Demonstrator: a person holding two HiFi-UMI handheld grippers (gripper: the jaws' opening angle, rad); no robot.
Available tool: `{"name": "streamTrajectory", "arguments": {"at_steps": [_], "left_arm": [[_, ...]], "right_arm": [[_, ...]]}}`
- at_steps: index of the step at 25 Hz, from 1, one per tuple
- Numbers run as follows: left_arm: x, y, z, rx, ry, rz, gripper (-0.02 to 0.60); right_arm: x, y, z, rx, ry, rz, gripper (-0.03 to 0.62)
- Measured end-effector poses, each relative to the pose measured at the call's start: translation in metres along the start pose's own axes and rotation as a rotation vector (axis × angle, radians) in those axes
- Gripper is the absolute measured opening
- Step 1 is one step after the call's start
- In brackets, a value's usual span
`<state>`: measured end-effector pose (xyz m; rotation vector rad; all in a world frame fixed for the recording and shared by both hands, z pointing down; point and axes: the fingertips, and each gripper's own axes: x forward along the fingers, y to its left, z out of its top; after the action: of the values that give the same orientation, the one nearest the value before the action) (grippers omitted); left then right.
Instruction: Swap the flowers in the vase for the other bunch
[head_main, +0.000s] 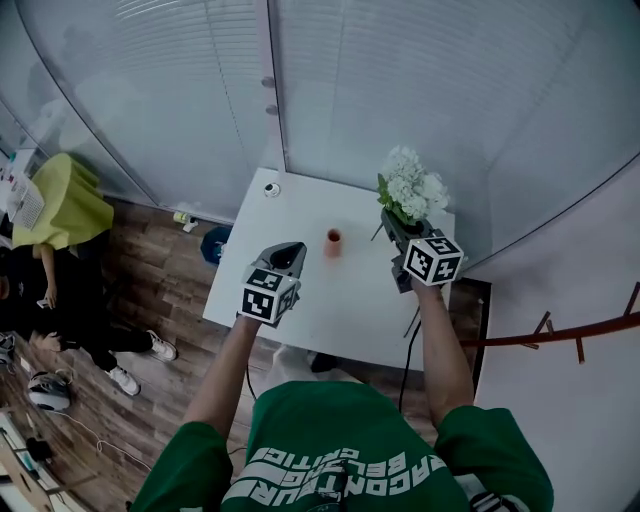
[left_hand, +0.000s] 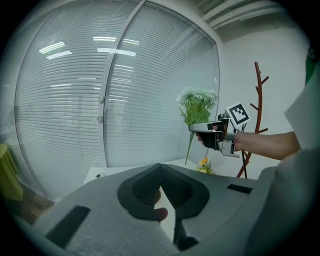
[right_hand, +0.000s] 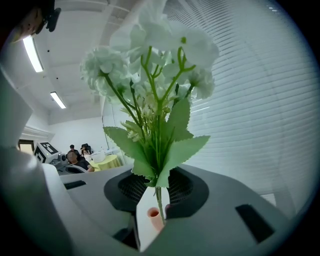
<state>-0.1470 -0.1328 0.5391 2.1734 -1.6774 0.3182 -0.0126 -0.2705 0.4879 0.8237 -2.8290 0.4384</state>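
Jaws on the right gripper (right_hand: 156, 197) pinch the white flowers (head_main: 412, 190) by the stem, best carried upright, clear of the vase (head_main: 333, 240) at eight o'clock; the left gripper's (left_hand: 161, 192) jaws meet.

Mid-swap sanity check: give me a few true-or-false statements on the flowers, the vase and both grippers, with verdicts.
1. The right gripper is closed on the stems of the bunch of white flowers with green leaves. True.
2. The small orange cylindrical vase has flowers in it. False: it stands empty on the white table.
3. The left gripper holds a second bunch. False: nothing is between its jaws.
4. The white bunch hangs in the air, its stems clear of the vase. True.
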Motion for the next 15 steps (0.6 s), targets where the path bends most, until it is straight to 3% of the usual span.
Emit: {"name": "streamTrajectory", "arguments": {"at_steps": [6, 15], "left_arm": [[-0.002, -0.012, 0.003, 0.002, -0.009, 0.001, 0.003], [-0.042, 0.005, -0.01, -0.031, -0.014, 0.085, 0.003]], "right_arm": [[-0.012, 0.007, -0.007, 0.014, 0.019, 0.022, 0.086], [0.014, 0.055, -0.028, 0.032, 0.07, 0.133, 0.083]]}}
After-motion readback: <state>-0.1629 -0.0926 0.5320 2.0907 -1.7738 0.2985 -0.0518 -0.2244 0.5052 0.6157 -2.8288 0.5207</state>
